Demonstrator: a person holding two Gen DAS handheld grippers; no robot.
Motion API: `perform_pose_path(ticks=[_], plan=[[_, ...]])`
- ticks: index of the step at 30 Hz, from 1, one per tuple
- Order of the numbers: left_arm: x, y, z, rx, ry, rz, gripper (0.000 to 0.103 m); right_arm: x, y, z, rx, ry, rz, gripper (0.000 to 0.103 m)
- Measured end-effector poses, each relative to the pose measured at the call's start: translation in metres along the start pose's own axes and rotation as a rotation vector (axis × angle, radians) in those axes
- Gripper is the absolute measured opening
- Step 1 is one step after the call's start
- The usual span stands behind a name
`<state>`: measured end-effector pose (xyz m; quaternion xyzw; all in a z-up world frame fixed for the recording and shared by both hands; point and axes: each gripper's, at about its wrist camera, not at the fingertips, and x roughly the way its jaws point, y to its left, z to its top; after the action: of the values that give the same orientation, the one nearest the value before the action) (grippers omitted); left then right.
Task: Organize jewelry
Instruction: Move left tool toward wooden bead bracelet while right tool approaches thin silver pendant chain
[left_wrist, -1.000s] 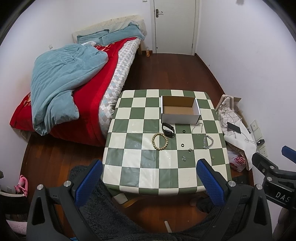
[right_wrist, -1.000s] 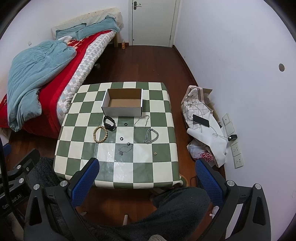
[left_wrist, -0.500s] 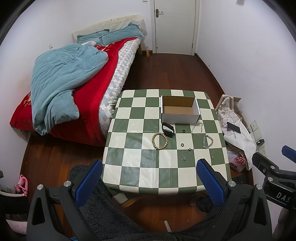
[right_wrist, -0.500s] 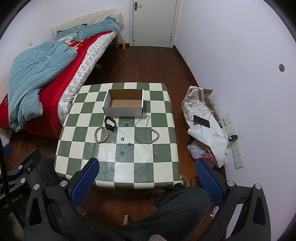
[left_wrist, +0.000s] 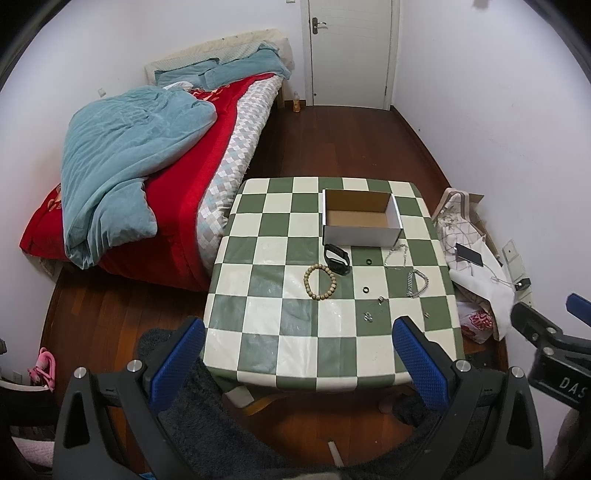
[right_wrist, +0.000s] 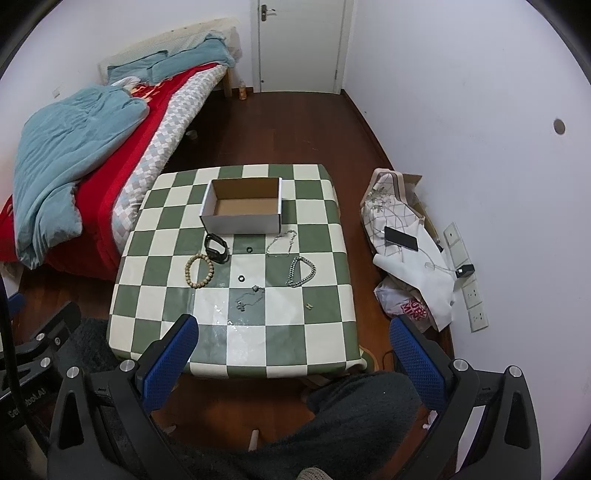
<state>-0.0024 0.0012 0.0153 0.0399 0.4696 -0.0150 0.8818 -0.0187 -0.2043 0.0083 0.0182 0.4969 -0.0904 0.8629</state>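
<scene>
An empty white cardboard box (left_wrist: 360, 218) (right_wrist: 242, 206) stands at the far side of the green-and-white checked table (left_wrist: 258, 325) (right_wrist: 251, 347). In front of it lie a wooden bead bracelet (left_wrist: 320, 281) (right_wrist: 199, 270), a black band (left_wrist: 337, 258) (right_wrist: 216, 248), two small black rings (left_wrist: 368, 261) (right_wrist: 241, 277), a thin silver chain (left_wrist: 396, 253) (right_wrist: 281, 242), a thick silver chain (left_wrist: 417, 283) (right_wrist: 301, 276) and small silver pieces (left_wrist: 367, 316) (right_wrist: 249, 296). My left gripper (left_wrist: 299, 363) and right gripper (right_wrist: 293, 356) hang open, high above the near table edge, holding nothing.
A bed (left_wrist: 155, 177) with a red cover and a teal blanket runs along the table's left. A bag with a phone (right_wrist: 400, 238) on white cloth lies on the floor to the right, by wall sockets (right_wrist: 469, 291). A person's dark-clothed knees (right_wrist: 362, 402) show below. A shut door (left_wrist: 351, 51) is at the back.
Both views have shifted very slightly; the jewelry and the box lie where they were, and both grippers stay open.
</scene>
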Motion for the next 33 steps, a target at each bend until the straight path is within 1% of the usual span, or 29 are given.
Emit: perform_pose_path(ticks=[2,6,8,12,17,21,27,29,33], plan=[[0.013,-0.005,0.0,0.015,0.0,0.025,0.103,0.012,-0.005,0.0,0.022,0.013,-0.008,0.103],[0.058,-0.015,0.002,0.058,0.027,0.101,0.103,0.047,-0.016,-0.002,0.06,0.054,-0.016,0.103],[0.08,-0.02,0.004,0.083,0.042,0.127,0.103,0.068,-0.02,-0.003,0.071,0.076,-0.017,0.103],[0.119,-0.026,0.008,0.117,0.089,0.146,0.103,0.118,-0.018,-0.005,0.077,0.137,0.009,0.103],[0.159,-0.034,0.013,0.141,0.126,0.152,0.103,0.169,-0.002,-0.001,0.052,0.188,0.006,0.103],[0.189,-0.037,0.017,0.148,0.159,0.154,0.103,0.209,0.005,0.005,0.054,0.231,0.026,0.103],[0.236,-0.033,0.019,0.133,0.215,0.153,0.103,0.26,0.01,0.01,0.069,0.281,0.032,0.101],[0.252,-0.032,0.018,0.135,0.24,0.14,0.103,0.275,0.011,0.011,0.075,0.301,0.036,0.097],[0.281,-0.027,0.014,0.133,0.28,0.112,0.103,0.305,0.015,0.009,0.075,0.338,0.052,0.085]])
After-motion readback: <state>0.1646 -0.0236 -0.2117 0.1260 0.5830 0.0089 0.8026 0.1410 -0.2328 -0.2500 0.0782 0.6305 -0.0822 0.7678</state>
